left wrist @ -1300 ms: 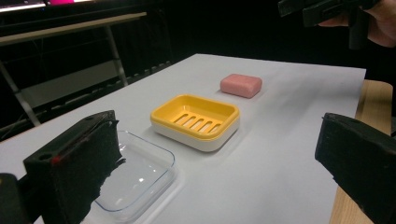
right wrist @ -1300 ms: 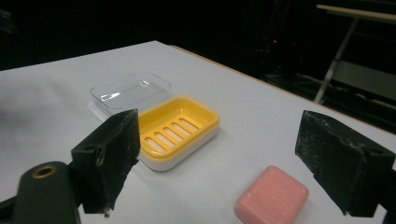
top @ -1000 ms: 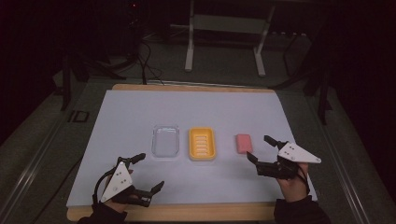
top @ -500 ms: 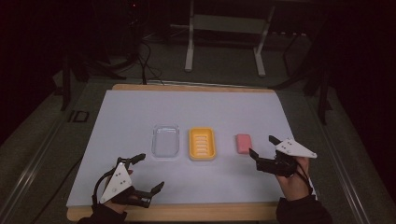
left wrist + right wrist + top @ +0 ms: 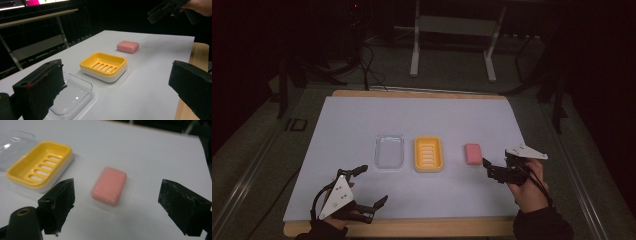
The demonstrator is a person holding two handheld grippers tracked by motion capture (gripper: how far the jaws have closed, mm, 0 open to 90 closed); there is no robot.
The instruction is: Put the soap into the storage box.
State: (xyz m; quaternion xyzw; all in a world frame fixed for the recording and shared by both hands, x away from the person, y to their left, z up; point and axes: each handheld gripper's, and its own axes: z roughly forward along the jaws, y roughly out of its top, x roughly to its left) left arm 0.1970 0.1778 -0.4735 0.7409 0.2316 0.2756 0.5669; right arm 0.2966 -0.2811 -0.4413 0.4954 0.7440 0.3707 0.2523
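Dim lab or test room. Beyond the wooden table (image 5: pixel 412 93) with its white sheet (image 5: pixel 422 125): metal desk legs (image 5: pixel 414 45), loose cables (image 5: pixel 367 65) on grey floor. A lit monitor edge (image 5: pixel 37 2) behind it.

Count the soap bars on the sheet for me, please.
1. The pink soap bar lies on the white sheet, right of the yellow soap dish, just ahead of the right claw. None sits in the dish or the clear lid.
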